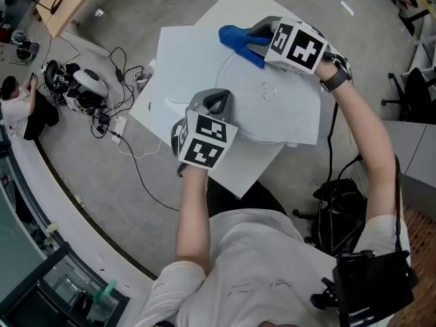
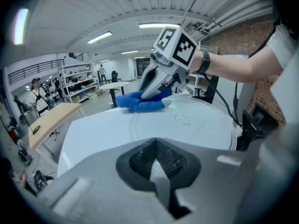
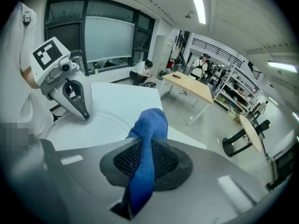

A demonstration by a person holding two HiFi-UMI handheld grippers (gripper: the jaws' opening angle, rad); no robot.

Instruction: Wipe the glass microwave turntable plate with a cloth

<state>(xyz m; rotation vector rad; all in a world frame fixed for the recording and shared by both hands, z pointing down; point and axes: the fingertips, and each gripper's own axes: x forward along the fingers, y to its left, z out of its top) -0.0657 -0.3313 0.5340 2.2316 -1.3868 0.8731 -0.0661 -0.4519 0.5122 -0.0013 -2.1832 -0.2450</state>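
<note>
Left gripper at the near-left rim of the plate, fingers closed on that rim. Plate lies flat on the white worktop, a few water drops near its middle. Blue cloth rests on the plate's far edge, clamped between the fingers of the right gripper.

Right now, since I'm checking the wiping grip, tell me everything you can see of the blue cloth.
The blue cloth looks like soft, bright blue fabric, bunched and folded rather than spread flat. The right claw is shut on it: a strip runs between the jaws and a rounded wad sticks out past the tips. The wad sits down at the far rim of the glass plate, on the side away from the person.
</note>
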